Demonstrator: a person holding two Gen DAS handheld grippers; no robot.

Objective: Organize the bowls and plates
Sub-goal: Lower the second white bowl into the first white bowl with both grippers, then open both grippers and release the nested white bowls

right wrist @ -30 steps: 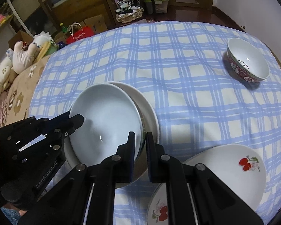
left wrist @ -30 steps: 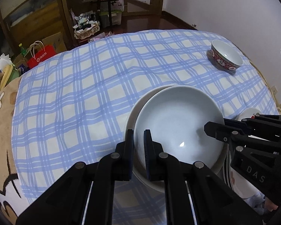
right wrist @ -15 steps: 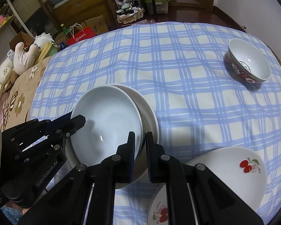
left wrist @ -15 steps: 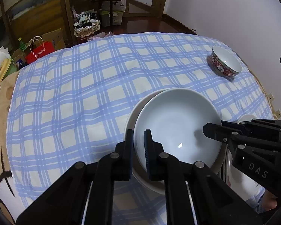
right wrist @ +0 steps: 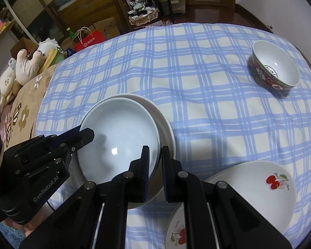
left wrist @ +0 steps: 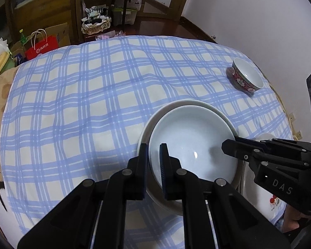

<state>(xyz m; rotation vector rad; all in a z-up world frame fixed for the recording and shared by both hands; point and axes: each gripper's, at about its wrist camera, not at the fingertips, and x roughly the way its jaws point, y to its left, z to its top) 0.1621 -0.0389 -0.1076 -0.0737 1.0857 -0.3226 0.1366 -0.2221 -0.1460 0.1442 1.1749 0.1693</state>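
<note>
The left gripper point(left wrist: 153, 161) is clamped narrow on the near-left rim of the pale blue bowl point(left wrist: 188, 143), one finger inside and one outside. The right gripper point(right wrist: 155, 161) pinches the opposite rim of the same bowl the same way, so the bowl is held between both. That bowl sits nested in a larger cream bowl point(left wrist: 153, 122), whose rim shows as a crescent on the far side.

Taking the pale blue bowl as the landmark: it rests over a blue-and-white checked cloth point(left wrist: 89, 103) that covers the whole round table and lies in soft wrinkles. Just beside the bowl on the right gripper's side are two white plates printed with red cherries point(right wrist: 259, 188); one overlaps the other, and the lower one is partly hidden behind the fingers. Well apart from the bowl, toward the far right edge of the cloth, stands a small bowl with a red patterned outside point(right wrist: 275, 66), upright and white within.

Beyond the table's far edge from the bowl, the floor is dark polished wood. A wicker basket point(left wrist: 95, 23) with dark and light items sits there, with dark wooden cabinets behind it. To the far left of the bowl are a red paper bag point(left wrist: 41, 46), cardboard boxes and a green bottle. Stuffed toys point(right wrist: 27, 64) lie on a beige flowered fabric at the left. A plain white wall point(left wrist: 248, 16) rises to the right.
</note>
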